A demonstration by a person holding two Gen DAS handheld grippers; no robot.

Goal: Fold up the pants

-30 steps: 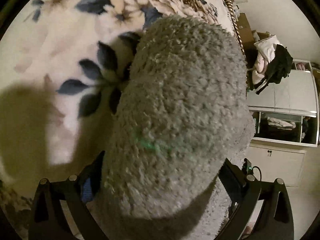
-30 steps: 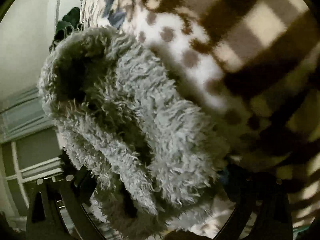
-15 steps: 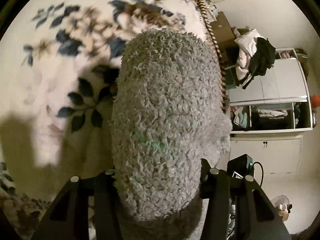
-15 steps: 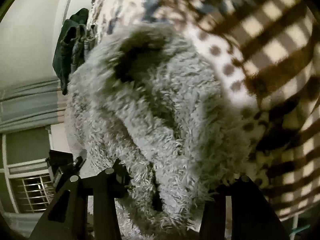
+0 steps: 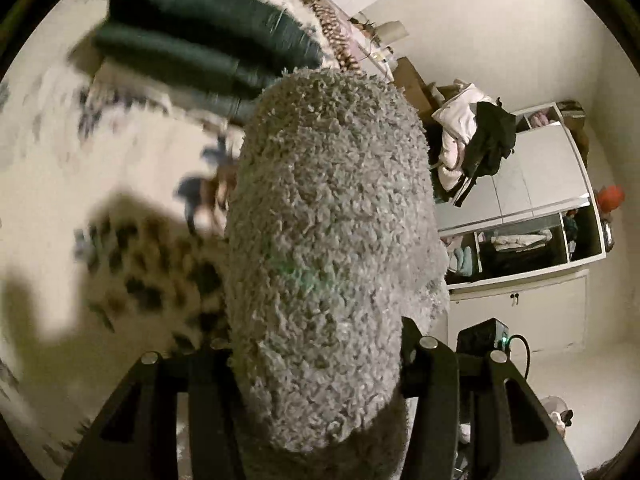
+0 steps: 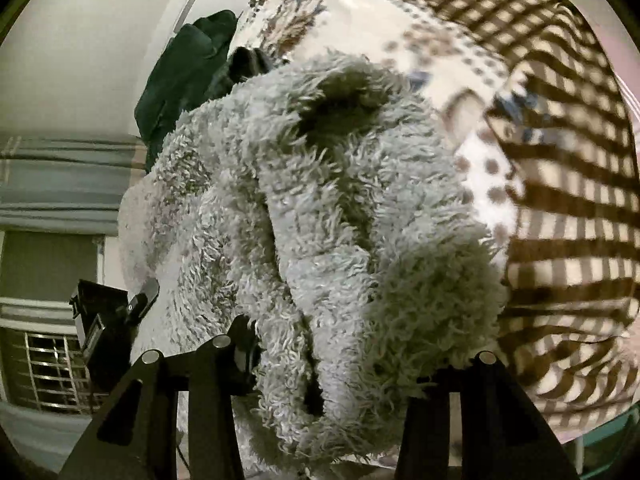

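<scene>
Plainly, left wrist view: the left gripper (image 5: 316, 364) is clamped on a thick roll of the pants (image 5: 332, 240), grey fleece, which fills the centre from six o'clock up to twelve. Bed (image 5: 132, 152) with a floral cover lies at nine o'clock, blurred. Dark green clothes (image 5: 200, 48) sit at eleven o'clock on it. Wardrobe (image 5: 532, 208) at three o'clock.

Right wrist view: the right gripper (image 6: 332, 364) pinches another bunch of the pants (image 6: 320, 220), shaggy side out, a dark fold at twelve o'clock. Checked blanket (image 6: 560, 160) runs from one to four o'clock. Window (image 6: 44, 356) with bars at eight o'clock.

Risks, as judged: both grips hold bulky, springy pile, not a clean edge, so fleece may creep out of the jaws. Hidden layers may be caught unevenly, giving a crooked fold. Hanging cloth could drag the blanket or snag the green clothes.
</scene>
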